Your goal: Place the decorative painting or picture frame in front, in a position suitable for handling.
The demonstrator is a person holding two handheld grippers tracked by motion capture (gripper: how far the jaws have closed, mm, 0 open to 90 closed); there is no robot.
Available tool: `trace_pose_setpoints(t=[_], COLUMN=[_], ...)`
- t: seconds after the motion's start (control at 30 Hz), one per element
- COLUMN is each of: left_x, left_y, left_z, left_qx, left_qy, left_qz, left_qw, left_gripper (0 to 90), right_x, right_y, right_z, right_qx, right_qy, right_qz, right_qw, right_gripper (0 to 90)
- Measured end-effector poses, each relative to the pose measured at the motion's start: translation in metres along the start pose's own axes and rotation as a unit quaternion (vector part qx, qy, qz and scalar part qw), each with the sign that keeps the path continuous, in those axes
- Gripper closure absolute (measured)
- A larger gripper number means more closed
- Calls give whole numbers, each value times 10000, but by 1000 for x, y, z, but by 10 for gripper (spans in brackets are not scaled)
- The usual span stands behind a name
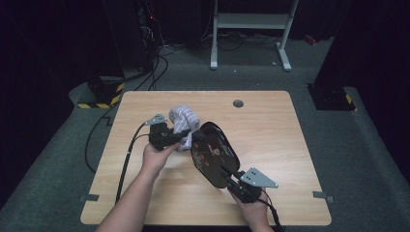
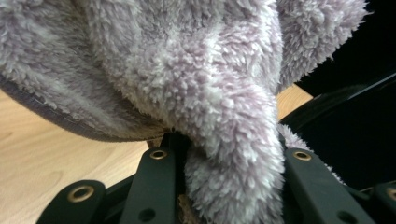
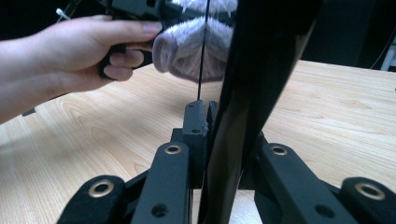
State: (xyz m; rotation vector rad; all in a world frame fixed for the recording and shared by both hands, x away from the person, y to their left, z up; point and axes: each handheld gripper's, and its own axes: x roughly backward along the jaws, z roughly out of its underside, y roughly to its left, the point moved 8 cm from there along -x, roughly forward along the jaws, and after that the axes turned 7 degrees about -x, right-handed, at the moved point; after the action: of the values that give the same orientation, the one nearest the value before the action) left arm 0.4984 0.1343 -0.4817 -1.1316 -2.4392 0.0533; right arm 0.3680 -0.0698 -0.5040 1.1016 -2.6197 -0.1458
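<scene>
Fluffy lilac cloth [image 1: 185,122] is clamped in the left gripper [image 1: 186,140] and pressed against the black tray [image 1: 214,153], which the right gripper [image 1: 226,175] clamps by its near rim, tilted above mid-table [image 1: 270,125]. Judgement: wiping underway; most of the tray face remains.

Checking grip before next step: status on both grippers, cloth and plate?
Left gripper shut on fluffy cloth, cloth against the plate. Right gripper shut on black plate rim, plate tilted above the table. Nothing in the way.
</scene>
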Motion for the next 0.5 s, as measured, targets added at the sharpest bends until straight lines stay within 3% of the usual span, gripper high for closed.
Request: trace_pose_setpoints(t=[0.1,0.2,0.33,0.5], left_x=[3,10,20,28], left_y=[0,-2,-12,-18], left_z=[-1,-10,-22,-22], left_qx=[0,46,-148,-236], left_qy=[-41,-276,-474,-538], left_qz=[1,72,191,358], left_qw=[10000,9996,9986,9976], left_gripper=[673,670,667,663], right_x=[0,0,0,0], right_y=[0,0,0,0], right_z=[0,0,0,0], right_qx=[3,5,8,13], right_qy=[3,1,2,7], right_qz=[-6,-10,-11,-15], right_qw=[10000,10000,10000,10000], right_gripper=[792,792,791,791])
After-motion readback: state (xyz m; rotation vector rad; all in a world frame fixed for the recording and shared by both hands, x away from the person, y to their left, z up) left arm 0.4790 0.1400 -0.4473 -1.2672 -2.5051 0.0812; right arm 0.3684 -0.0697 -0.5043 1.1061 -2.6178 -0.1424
